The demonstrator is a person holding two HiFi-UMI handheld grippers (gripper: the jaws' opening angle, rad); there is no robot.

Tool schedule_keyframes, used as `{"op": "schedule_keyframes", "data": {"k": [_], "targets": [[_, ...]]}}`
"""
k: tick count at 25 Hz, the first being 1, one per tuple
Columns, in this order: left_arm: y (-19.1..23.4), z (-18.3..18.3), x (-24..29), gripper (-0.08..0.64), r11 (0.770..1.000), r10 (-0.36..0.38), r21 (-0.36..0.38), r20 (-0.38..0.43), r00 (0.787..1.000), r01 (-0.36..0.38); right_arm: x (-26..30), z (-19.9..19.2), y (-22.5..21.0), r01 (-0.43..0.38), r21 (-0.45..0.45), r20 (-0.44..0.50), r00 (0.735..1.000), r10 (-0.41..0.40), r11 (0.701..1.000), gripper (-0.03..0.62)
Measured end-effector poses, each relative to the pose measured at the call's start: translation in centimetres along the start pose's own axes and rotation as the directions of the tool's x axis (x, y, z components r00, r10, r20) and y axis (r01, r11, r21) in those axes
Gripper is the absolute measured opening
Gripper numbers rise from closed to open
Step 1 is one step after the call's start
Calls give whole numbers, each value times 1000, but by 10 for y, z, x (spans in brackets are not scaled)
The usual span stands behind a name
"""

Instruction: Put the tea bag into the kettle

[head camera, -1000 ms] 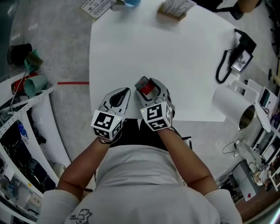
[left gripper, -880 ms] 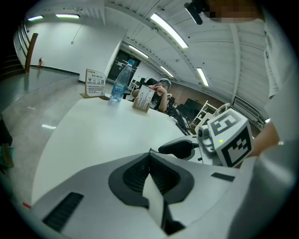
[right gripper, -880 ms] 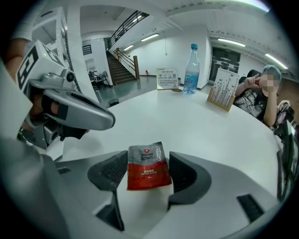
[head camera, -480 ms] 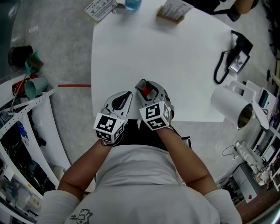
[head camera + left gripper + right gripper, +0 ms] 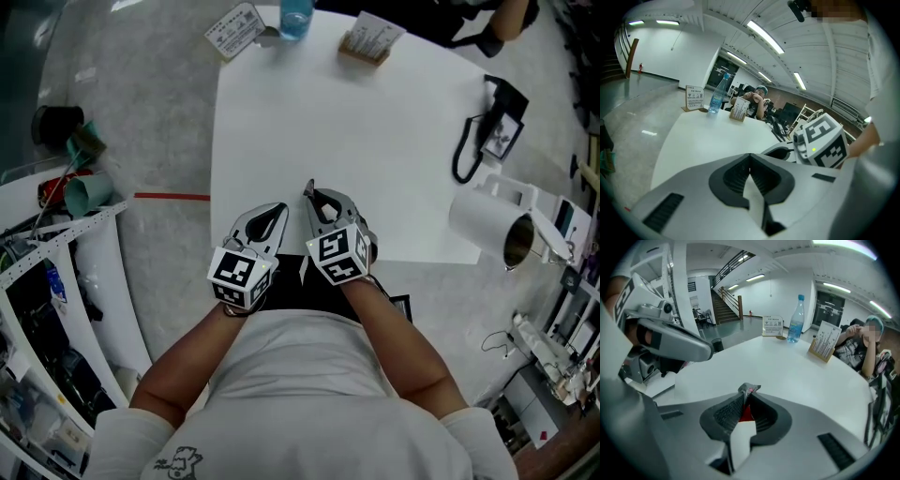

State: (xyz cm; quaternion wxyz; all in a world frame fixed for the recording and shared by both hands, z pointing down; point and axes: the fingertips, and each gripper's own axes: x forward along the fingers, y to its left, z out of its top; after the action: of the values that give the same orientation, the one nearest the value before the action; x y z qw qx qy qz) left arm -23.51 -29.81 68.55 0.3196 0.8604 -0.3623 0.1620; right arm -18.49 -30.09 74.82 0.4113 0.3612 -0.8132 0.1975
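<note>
Just clamped, lower centre: right claw (image 5: pixel 749 390) pinching tea bag (image 5: pixel 746 414) across its flat, likely light, limp, tearable; left claw (image 5: pixel 750 156) closed, empty.

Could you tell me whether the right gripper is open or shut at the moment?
Shut: the right gripper has just been closing its jaws, and they now pinch the red tea bag.

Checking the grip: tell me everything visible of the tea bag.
The tea bag is a small flat sachet, red with a crinkled silvery, foil-like top edge. It stands on edge between the right gripper's fingers, which have just been closing and now pinch it from both sides; only its top pokes out. It is held over the white table.
</note>
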Motion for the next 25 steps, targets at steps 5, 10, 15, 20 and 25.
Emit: {"op": "schedule_keyframes", "data": {"k": [5,10,15,20,25], "targets": [[-13,30,-21,9,999,-2,34,52,999,1,-46,28,-6,61,-22,82,995,-59,998,57],[-28,72,-42,9,997,3,75,124,992,-13,-103,62,-15,128,23,212,969,-130,992,57],[-52,135,-57,9,990,-65,138,226,972,34,-164,115,-13,143,66,393,906,-157,988,57],[-78,162,-72,9,973,-117,226,269,956,56,-209,141,-1,169,62,488,855,-177,984,57],[-97,168,-72,9,961,-163,262,270,949,91,-228,145,-10,199,91,517,828,-217,976,57]]}}
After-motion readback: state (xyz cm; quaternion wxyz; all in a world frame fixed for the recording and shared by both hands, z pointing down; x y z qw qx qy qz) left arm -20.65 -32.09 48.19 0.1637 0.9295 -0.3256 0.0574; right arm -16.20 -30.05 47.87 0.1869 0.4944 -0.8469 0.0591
